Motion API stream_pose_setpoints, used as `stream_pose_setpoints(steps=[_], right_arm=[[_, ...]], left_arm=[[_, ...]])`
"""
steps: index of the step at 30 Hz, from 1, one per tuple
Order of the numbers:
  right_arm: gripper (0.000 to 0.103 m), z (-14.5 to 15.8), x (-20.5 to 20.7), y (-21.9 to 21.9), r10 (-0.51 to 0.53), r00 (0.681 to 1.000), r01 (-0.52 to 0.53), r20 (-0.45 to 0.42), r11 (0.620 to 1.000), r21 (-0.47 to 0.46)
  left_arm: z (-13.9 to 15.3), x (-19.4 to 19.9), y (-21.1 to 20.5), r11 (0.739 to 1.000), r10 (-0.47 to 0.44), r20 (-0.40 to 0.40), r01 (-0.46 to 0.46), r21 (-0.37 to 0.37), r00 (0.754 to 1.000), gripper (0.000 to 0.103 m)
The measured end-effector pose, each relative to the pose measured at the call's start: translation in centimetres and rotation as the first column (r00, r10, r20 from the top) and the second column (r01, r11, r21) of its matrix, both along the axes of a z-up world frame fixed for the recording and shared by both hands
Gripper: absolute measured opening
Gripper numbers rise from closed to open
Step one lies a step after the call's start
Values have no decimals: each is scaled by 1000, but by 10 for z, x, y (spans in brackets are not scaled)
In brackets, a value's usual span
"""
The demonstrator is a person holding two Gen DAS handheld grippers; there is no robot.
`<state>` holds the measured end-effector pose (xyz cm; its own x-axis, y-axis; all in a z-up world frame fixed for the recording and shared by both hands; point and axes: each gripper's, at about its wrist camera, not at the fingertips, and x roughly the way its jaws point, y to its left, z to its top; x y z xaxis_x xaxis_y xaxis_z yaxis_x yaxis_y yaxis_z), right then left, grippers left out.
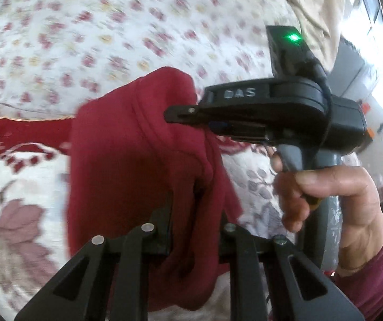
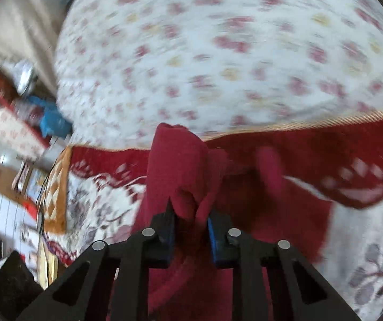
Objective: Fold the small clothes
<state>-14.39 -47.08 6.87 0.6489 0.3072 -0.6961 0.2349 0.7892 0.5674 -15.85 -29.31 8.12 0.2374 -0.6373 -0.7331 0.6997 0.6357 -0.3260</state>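
Two black grippers hold one red garment (image 1: pixel 127 160) above a bed, both views smeared by motion blur. Seen from the left wrist, the left gripper (image 1: pixel 195 214) has its dark fingers pressed close on a thick fold of the cloth, which hangs in soft vertical ridges and bunches into a rounded hump at the top; the knit looks matte and slightly ribbed along one seam. From the right side of that view the right gripper (image 1: pixel 183 112) reaches in level, its flat black fingertip (image 1: pixel 180 113) pushed against the upper fold of the garment, a green light glowing on its housing and raised lettering showing on its side. A bare hand (image 1: pixel 333 198) with a maroon cuff wraps the grey handle below it. From the right wrist, the right gripper's blue-faced pads (image 2: pixel 214 238) sit narrowly apart with a crumpled knob of red cloth pinched between them, the rest of the garment spilling down and to the right in a loose sheet. Beneath lies a white sheet (image 2: pixel 218 53) sprinkled with small pink and yellow flowers, smooth and domed by the lens, and nearer the cameras a quilt (image 1: pixel 17 214) with a broad red border, white ground and large mauve leaf and blossom motifs. Beige cloth (image 1: pixel 319 5) hangs at the upper right of the left view. Blurred household clutter, including something blue (image 2: pixel 55 123), fills the left edge of the right view.
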Motion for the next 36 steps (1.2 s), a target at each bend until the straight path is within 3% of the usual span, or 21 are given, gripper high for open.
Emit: stream_pose_setpoints(steps=[4, 5, 7, 8, 9, 11, 13, 16, 18, 19, 21, 22, 24, 29, 30, 32, 33, 34, 36], right_arm=[[22, -40, -6, -24, -68, 994, 69, -84, 997, 17], [29, -45, -8, -29, -79, 994, 83, -80, 995, 47], [37, -48, -15, -38, -104, 993, 111, -58, 984, 136], [42, -44, -20, -39, -104, 994, 110, -45, 980, 164], [54, -38, -25, -38, -100, 994, 104, -33, 981, 163], [77, -15, -38, -25, -79, 997, 79, -6, 990, 120], [79, 5, -56, -12, -42, 999, 40, 23, 996, 80], [84, 15, -78, 10, -17, 1000, 17, 11, 999, 34], [84, 9, -83, 21, -4, 1000, 4, -14, 1000, 21], [83, 5, -82, 30, 17, 999, -17, -30, 1000, -3], [50, -2, -83, 41, 39, 997, -43, -63, 997, -68], [24, -5, -84, 49, 24, 996, -35, -81, 990, -137], [19, -7, -94, 52, 2, 998, -11, -59, 986, -166], [18, -18, -116, 41, -52, 997, 45, -61, 993, -112], [22, -8, -119, 40, -64, 997, 59, -44, 992, -109], [47, 13, -121, 36, -117, 993, 117, 8, 984, -138], [70, 25, -118, 33, -147, 988, 151, 39, 974, -167], [83, 32, -111, 32, -164, 985, 171, 52, 966, -192], [86, 37, -88, 30, -183, 983, 182, 21, 957, -225]], left_arm=[[-30, -6, -36, 997, -37, -47, 40, 65, 998, 17], [-33, -9, -37, 997, -45, -42, 48, 62, 998, 23], [-28, -12, -32, 996, -88, -57, 88, 13, 995, 50], [-23, -13, -27, 992, -129, -95, 127, -22, 987, 76], [-15, -16, -19, 987, -155, -123, 150, -50, 980, 87], [3, -24, 5, 985, -166, -78, 162, -62, 983, 88], [16, -30, 28, 984, -169, -1, 169, -50, 986, 88], [22, -30, 63, 996, -91, 124, 90, 18, 988, 88], [13, -20, 77, 998, -37, 145, 29, 57, 989, 88], [10, -20, 84, 997, -10, 144, -1, 78, 990, 88], [-4, -10, 90, 995, 38, 128, -50, 91, 991, 88], [-9, -6, 92, 994, 47, 115, -58, 88, 992, 88], [-19, -1, 88, 992, 63, 101, -74, 104, 993, 88], [-34, 4, 89, 990, 48, 99, -61, 131, 994, 88], [-33, 4, 90, 990, 50, 112, -63, 124, 992, 88], [-26, 6, 91, 991, 61, 140, -77, 107, 988, 88], [-24, 7, 90, 992, 65, 145, -80, 101, 987, 88], [-23, 8, 89, 992, 70, 146, -84, 92, 987, 88], [-22, 12, 87, 992, 79, 138, -91, 85, 987, 88]])
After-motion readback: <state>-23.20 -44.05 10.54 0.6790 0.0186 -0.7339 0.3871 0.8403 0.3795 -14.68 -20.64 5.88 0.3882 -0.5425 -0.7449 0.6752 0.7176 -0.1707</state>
